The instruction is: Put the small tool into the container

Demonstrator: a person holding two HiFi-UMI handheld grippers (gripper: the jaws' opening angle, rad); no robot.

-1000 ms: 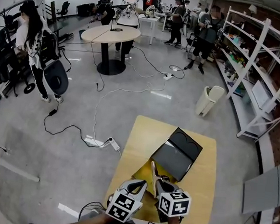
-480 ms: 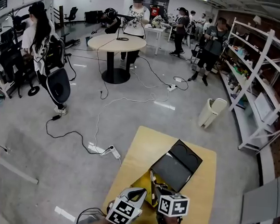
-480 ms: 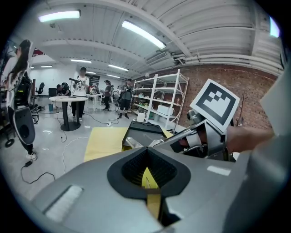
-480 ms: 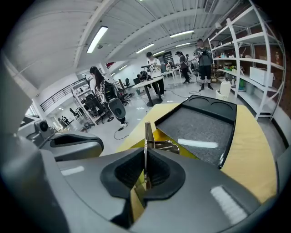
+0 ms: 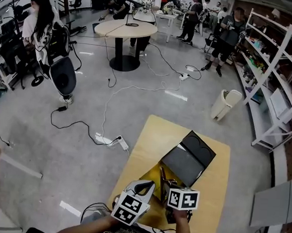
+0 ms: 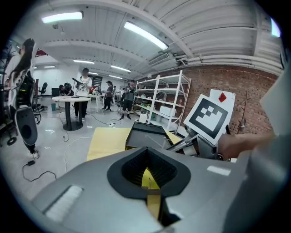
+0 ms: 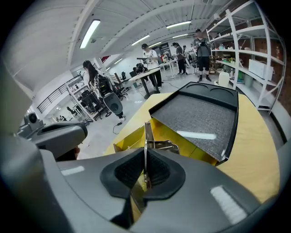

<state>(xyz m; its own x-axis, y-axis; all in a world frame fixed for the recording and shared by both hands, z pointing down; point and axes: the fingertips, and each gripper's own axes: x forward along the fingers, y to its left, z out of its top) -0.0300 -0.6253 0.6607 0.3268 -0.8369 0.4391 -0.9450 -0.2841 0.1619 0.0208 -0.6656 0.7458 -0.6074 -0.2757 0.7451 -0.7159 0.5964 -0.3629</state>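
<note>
The yellow counter (image 5: 213, 189) carries an open container (image 7: 182, 136) with yellow walls. Its black lid (image 7: 200, 118), lined in grey, is folded back and lies flat on the far side.

Both hand-held grippers are at the counter's near edge, side by side and pointing down at the container. The left hand-held gripper (image 6: 146, 152) has its jaws together with nothing seen between the pads. It sits just left of the container.

The right hand-held gripper (image 7: 145, 157) is clamped on the tool (image 7: 147, 134), a thin metal piece seen edge-on that stands up from the pads. The tool shows against the container's open yellow inside. Whether it touches the container cannot be told.
</note>
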